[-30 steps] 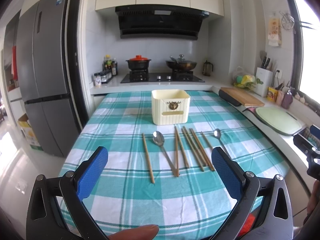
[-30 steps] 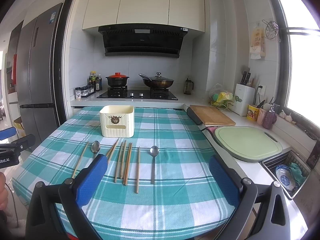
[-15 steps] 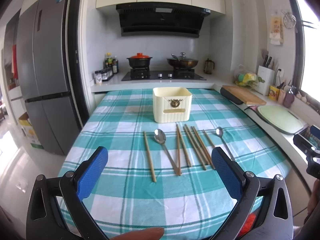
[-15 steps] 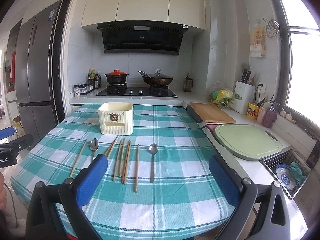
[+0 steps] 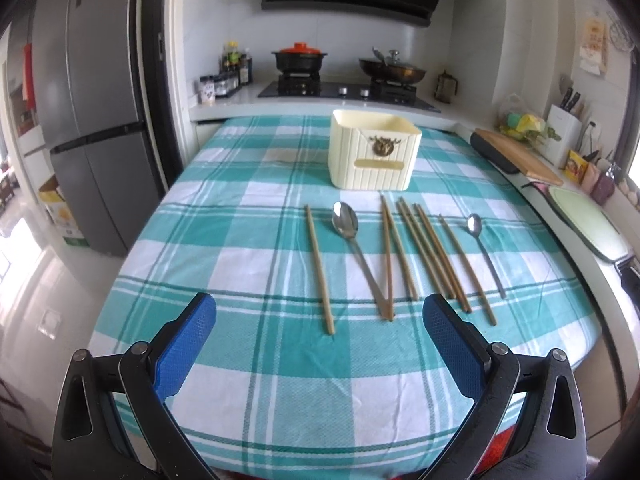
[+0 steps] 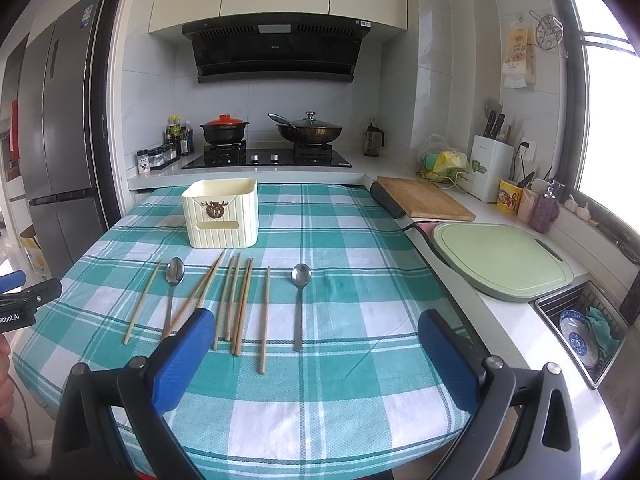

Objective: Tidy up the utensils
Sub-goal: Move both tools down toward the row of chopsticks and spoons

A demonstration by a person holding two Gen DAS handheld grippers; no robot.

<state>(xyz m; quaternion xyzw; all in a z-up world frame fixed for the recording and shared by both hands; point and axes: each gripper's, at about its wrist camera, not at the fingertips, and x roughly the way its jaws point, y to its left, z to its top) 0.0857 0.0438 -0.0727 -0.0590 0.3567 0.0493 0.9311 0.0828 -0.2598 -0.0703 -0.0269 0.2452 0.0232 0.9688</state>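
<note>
A cream utensil box (image 5: 374,154) (image 6: 222,213) stands upright at the far middle of the checked tablecloth. In front of it lie several wooden chopsticks (image 5: 434,252) (image 6: 236,304), one apart at the left (image 5: 319,269), and two metal spoons: a large one (image 5: 352,236) (image 6: 173,284) and a small one (image 5: 482,246) (image 6: 299,300). My left gripper (image 5: 320,336) is open and empty, hovering near the table's front edge short of the utensils. My right gripper (image 6: 316,348) is open and empty, near the chopstick ends and the small spoon's handle.
A counter runs along the right with a wooden board (image 6: 424,202), a green cutting board (image 6: 500,256), a knife block (image 6: 490,172) and a sink rack with a bowl (image 6: 580,338). A stove with a pot (image 6: 224,130) and a wok (image 6: 310,130) is behind. A fridge (image 5: 92,120) stands left.
The left gripper has moved forward and tilted down, so the utensils and box look closer. The right gripper has edged forward slightly. Nothing on the table has moved.
</note>
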